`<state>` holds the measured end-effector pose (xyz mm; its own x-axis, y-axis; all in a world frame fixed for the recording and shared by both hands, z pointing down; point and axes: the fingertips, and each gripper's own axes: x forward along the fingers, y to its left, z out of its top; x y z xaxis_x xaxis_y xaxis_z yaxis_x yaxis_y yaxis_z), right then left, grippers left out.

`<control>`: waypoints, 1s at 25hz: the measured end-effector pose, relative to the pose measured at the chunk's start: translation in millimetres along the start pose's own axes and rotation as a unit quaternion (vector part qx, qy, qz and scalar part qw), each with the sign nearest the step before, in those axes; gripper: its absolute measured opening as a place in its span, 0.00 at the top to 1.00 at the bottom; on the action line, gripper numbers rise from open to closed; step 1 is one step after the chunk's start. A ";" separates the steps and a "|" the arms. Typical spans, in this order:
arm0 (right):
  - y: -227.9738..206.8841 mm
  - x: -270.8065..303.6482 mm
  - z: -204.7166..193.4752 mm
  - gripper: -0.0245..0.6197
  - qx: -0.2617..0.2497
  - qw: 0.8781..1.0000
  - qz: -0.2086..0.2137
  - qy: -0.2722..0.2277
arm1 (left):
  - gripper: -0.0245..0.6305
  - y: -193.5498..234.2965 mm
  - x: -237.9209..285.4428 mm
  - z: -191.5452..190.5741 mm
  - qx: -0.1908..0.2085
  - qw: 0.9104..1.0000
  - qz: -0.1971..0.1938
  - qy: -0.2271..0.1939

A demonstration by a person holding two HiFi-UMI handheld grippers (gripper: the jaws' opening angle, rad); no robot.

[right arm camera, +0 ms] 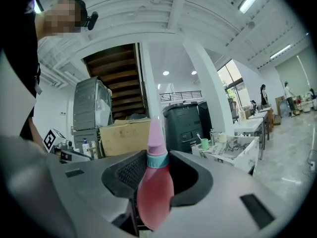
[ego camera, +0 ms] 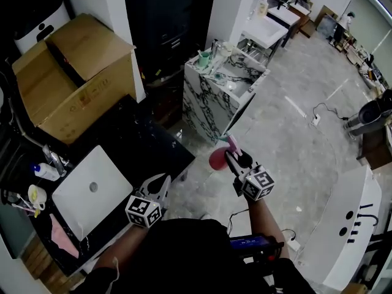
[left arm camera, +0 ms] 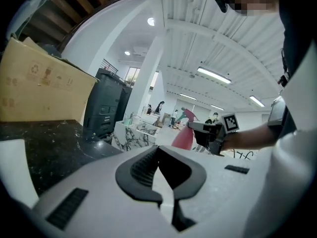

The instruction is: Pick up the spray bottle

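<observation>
The spray bottle [right arm camera: 154, 202] is pink, with a blue-green ring at its neck and a pale pink top. It is in the right gripper [right arm camera: 157, 177], whose 2 jaws are squeezed on its round belly, just under the ring. In the head view the spray bottle [ego camera: 218, 158] is up in the air over the grey floor. It sits near the edge of the black counter [ego camera: 141, 143] and touches nothing but the right gripper [ego camera: 231, 158]. So the pick-up looks done.

The left gripper [left arm camera: 163, 182] has its 2 jaws pressed together with nothing in them. It hangs over the counter edge, apart from the bottle.

I think the bottle is light plastic, smooth and a bit slippery. The belly is fat and round, so it could slide or roll between flat pads. A very hard squeeze might dent it. The narrow part under the ring looks like the best place to hold, because the ring would stop it from slipping down. I cannot tell how full it is.
</observation>
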<state>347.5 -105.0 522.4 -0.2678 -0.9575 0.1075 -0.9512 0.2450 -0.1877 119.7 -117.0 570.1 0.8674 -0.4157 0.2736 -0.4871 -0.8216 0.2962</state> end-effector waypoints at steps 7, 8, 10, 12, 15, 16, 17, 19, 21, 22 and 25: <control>-28.6 -57.0 -8.9 0.71 0.008 1.000 -0.015 0.000 | 0.95 -25.5 28.4 -1.1 0.009 1.000 -0.006 0.005; -30.7 -65.0 -10.8 0.71 0.009 1.000 -0.015 0.000 | 0.95 -29.0 31.5 -1.9 0.010 1.000 -0.007 0.007; -34.3 -81.2 -14.3 0.71 0.010 1.000 -0.016 -0.001 | 0.95 -37.3 37.7 -4.1 0.012 1.000 -0.010 0.010; -38.4 -95.8 -18.0 0.71 0.012 1.000 -0.019 -0.001 | 0.95 -46.6 44.4 -7.0 0.013 1.000 -0.015 0.015; -42.4 -112.8 -26.0 0.71 0.013 1.000 -0.019 0.002 | 0.95 -61.9 54.0 -11.2 0.019 0.999 -0.026 0.022; -42.8 -117.0 -28.2 0.71 0.013 1.000 -0.017 0.003 | 0.95 -67.2 56.8 -12.0 0.021 0.999 -0.030 0.023; -42.9 -120.5 -28.9 0.71 0.013 1.000 -0.016 0.003 | 0.95 -72.5 59.3 -12.6 0.023 0.999 -0.034 0.024; -43.3 -126.9 -28.1 0.71 0.014 1.000 -0.014 0.000 | 0.95 -83.3 63.7 -12.7 0.024 0.999 -0.040 0.025; -44.6 -133.1 -27.7 0.71 0.015 1.000 -0.014 -0.003 | 0.95 -93.2 66.3 -12.7 0.022 0.998 -0.044 0.026; -45.2 -136.0 -28.2 0.71 0.017 1.000 -0.014 -0.004 | 0.95 -96.8 67.3 -14.1 0.024 0.998 -0.046 0.027; -47.7 -144.0 -32.0 0.71 0.022 1.000 -0.012 -0.004 | 0.95 -106.9 71.4 -18.6 0.027 0.998 -0.052 0.025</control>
<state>426.6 26.1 547.1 -0.2436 -0.9641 0.1052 -0.9496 0.2151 -0.2278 231.9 -51.6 574.9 0.9060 -0.3088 0.2896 -0.3878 -0.8798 0.2749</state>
